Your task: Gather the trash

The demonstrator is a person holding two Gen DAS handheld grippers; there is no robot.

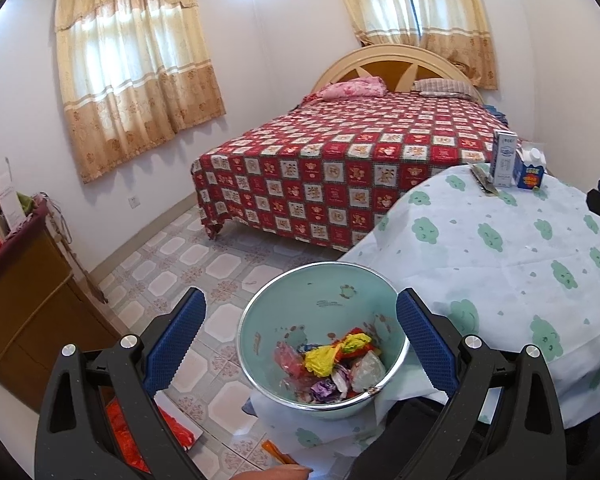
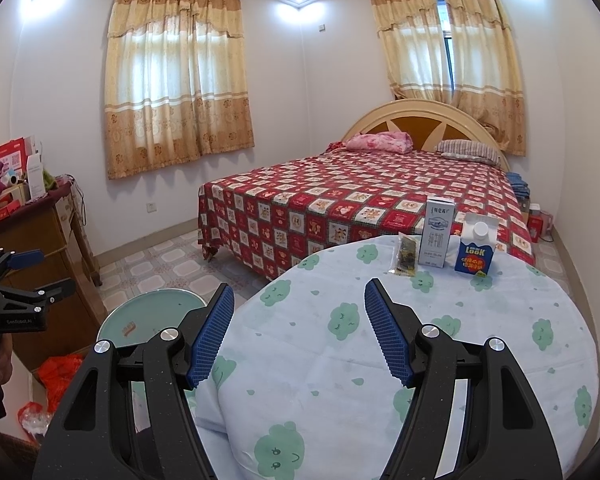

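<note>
We see mint bin [image 1: 324, 336] holding crumpled colourful wrappers [image 1: 332, 364]. Our left gripper [image 1: 300, 344] and right gripper [image 2: 300, 332] both spread, empty.

Home bedroom, bed [image 2: 364, 196], curtains [image 2: 178, 80]

Black left gripper [image 1: 301, 338], blue ribbed pads [image 1: 175, 344], silver screws, matching right gripper [image 2: 299, 330]
</note>
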